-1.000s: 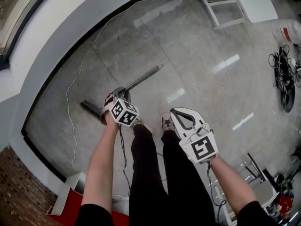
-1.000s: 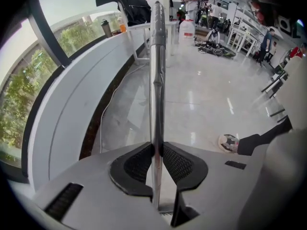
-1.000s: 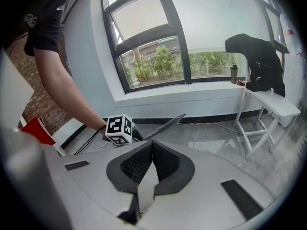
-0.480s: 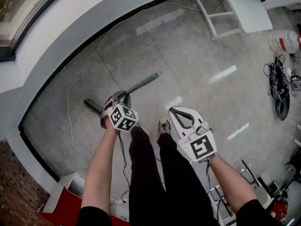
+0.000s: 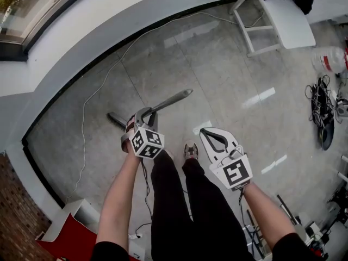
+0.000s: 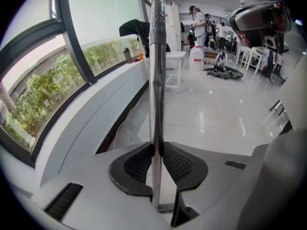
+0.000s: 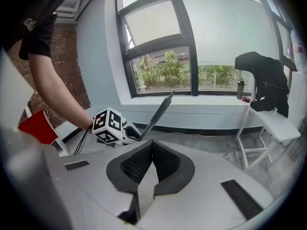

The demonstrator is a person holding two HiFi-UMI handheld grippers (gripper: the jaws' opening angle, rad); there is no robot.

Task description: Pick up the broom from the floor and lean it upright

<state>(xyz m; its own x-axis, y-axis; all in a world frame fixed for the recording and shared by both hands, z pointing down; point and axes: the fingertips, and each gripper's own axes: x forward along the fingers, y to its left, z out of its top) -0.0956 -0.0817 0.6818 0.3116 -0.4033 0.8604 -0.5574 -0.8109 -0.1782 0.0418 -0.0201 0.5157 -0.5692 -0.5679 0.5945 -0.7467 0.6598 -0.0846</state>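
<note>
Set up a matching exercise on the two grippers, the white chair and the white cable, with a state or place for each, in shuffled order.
1 left gripper
2 right gripper
3 white chair
4 white cable

A lies loose on the floor
B jaws together, nothing between them
C jaws clamped on the broom handle
D bears a dark jacket

Pairs: 1-C, 2-B, 3-D, 4-A.

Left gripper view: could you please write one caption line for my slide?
The left gripper clamps the broom handle, with the grey window ledge on its left.
</note>
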